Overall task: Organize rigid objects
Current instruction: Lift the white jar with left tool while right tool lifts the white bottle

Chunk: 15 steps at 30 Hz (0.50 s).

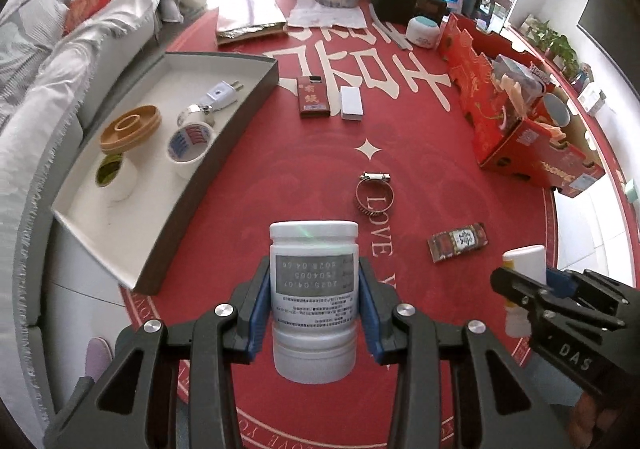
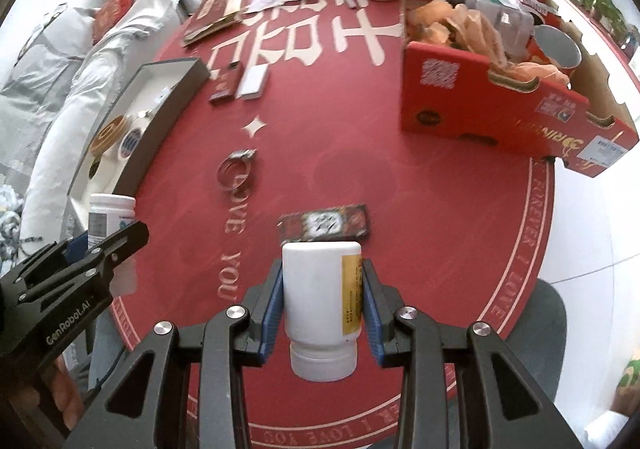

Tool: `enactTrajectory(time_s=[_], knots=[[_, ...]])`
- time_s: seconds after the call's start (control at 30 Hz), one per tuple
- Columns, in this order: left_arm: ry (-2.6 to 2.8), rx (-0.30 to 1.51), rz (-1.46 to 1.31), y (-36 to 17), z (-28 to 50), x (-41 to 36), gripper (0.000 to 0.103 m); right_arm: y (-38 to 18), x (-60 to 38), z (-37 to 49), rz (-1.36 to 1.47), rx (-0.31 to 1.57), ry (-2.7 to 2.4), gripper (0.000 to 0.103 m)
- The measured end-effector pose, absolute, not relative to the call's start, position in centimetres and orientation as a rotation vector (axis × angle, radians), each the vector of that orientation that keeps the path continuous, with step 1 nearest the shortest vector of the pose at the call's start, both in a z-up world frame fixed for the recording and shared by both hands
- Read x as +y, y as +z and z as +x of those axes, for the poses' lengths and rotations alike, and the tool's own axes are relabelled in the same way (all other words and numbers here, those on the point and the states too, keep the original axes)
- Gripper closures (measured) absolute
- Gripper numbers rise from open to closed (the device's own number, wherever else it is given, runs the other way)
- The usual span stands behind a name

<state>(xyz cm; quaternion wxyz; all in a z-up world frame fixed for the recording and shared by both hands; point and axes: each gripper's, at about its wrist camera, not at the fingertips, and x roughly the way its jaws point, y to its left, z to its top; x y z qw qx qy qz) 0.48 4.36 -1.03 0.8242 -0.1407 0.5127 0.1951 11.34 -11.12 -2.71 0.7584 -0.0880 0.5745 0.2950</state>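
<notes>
White bottles (image 1: 313,289) (image 2: 322,305), upside down.

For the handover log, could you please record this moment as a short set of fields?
left tongs: shut on white jar, held upside down by its printed label
right tongs: shut on white bottle, cap toward the camera, yellow label on its right side
tray: holds wooden ring, tape roll, plug
still on red tablecloth: hose clamp, patterned packet, dark red box, white box
right side: red carton, full of items
</notes>
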Motion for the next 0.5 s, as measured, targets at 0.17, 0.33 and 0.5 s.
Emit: enactTrajectory(time_s=[0.17, 0.33, 0.5], knots=[[0.431, 1.045, -0.264, -0.5, -1.2, 3.5, 0.061, -2.5, -10.7, 9.2, -0.213, 1.216, 0.666, 0.066], [0.438, 1.033, -0.272, -0.5, -2.2, 3.3, 0.061, -2.5, -10.5, 7.8, -0.238, 1.191, 0.684, 0.066], [0.443, 1.014, -0.278, -0.1, -2.7, 3.2, 0.061, -2.2, -10.6, 7.3, -0.242, 1.174, 0.689, 0.066]])
